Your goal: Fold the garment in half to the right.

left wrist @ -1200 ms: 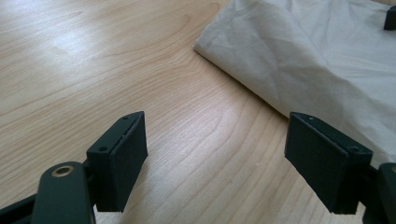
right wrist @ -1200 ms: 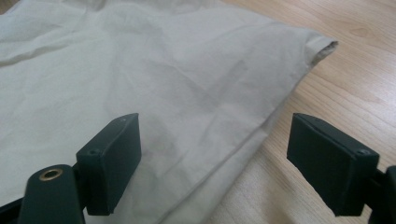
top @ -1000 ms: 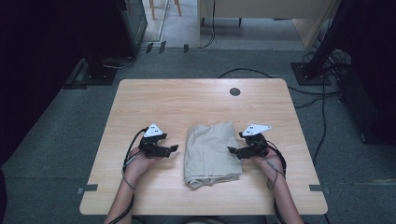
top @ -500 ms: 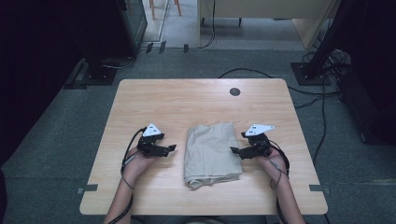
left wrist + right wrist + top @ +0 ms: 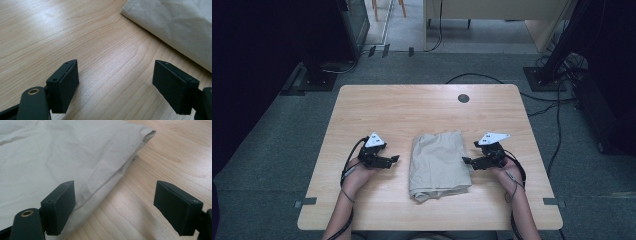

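Folded beige cloth (image 5: 439, 164) lies on light wooden table (image 5: 412, 110); left gripper (image 5: 395, 159) and right gripper (image 5: 466, 161) flank it, both spread wide, pinching nothing.

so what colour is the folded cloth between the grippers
Plain beige, no pattern: the folded cloth shows best in the right gripper view.
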The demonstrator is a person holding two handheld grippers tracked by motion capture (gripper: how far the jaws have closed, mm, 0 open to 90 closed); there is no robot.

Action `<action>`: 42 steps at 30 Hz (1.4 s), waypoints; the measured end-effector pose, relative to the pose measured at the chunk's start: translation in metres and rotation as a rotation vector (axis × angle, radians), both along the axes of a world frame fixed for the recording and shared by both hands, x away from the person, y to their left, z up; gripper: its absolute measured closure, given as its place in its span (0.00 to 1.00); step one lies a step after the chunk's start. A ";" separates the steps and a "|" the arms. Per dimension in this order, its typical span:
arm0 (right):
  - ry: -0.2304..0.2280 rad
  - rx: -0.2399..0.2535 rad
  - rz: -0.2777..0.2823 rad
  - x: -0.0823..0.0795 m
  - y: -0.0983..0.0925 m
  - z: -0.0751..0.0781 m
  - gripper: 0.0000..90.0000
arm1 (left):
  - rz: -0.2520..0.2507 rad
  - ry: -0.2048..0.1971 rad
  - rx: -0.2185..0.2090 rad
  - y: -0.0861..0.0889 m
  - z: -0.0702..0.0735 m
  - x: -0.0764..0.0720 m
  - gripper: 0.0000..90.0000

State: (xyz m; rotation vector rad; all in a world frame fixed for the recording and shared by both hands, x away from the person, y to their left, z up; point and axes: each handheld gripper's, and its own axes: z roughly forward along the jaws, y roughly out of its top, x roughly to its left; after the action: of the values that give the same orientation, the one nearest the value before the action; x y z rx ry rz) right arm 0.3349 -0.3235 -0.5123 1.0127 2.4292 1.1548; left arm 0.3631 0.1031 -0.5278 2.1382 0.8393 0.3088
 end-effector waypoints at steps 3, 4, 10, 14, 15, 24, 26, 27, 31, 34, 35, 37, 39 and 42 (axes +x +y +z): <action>0.000 0.000 -0.004 0.000 -0.003 0.000 0.19 | -0.001 0.000 0.000 0.000 0.000 0.000 0.24; -0.002 0.001 -0.007 0.000 -0.003 0.000 0.19 | -0.002 0.000 0.001 0.001 0.000 0.000 0.24; -0.005 -0.009 -0.019 0.000 -0.008 0.001 0.19 | 0.003 -0.004 0.008 0.003 0.000 0.000 0.24; -0.005 -0.016 -0.029 0.000 -0.011 0.001 0.19 | 0.010 -0.006 0.009 0.004 0.000 0.001 0.24; -0.007 -0.019 -0.032 0.000 -0.012 0.001 0.19 | 0.013 -0.007 0.008 0.005 0.000 0.001 0.24; -0.002 -0.057 -0.048 0.001 -0.018 -0.004 0.19 | 0.014 -0.002 0.003 0.006 0.000 0.001 0.24; 0.002 -0.062 -0.052 0.001 -0.018 -0.004 0.19 | 0.014 -0.003 0.003 0.007 0.000 0.001 0.24; 0.000 -0.072 -0.053 0.001 -0.018 -0.006 0.19 | 0.015 -0.002 0.003 0.007 0.000 0.001 0.24; 0.007 -0.090 -0.061 0.002 -0.021 -0.009 0.19 | 0.015 0.004 -0.006 0.008 0.000 0.002 0.24; 0.011 -0.096 -0.068 0.002 -0.023 -0.011 0.19 | 0.016 0.005 -0.007 0.009 0.000 0.002 0.24; 0.012 -0.095 -0.069 0.003 -0.024 -0.011 0.19 | 0.016 0.006 -0.008 0.009 0.000 0.002 0.24; 0.012 -0.094 -0.071 0.003 -0.025 -0.013 0.18 | 0.017 0.005 -0.009 0.009 0.000 0.002 0.24; 0.015 -0.089 -0.074 0.003 -0.026 -0.013 0.18 | 0.017 0.005 -0.009 0.009 0.000 0.002 0.24; 0.009 -0.082 -0.072 0.004 -0.028 -0.014 0.18 | 0.022 0.007 -0.011 0.010 0.000 0.002 0.24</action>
State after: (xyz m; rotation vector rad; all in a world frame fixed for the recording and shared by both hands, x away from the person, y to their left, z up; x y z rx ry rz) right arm 0.3384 -0.3514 -0.5261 1.0728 2.4043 1.0206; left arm 0.3651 0.1133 -0.5277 2.1221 0.8668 0.3070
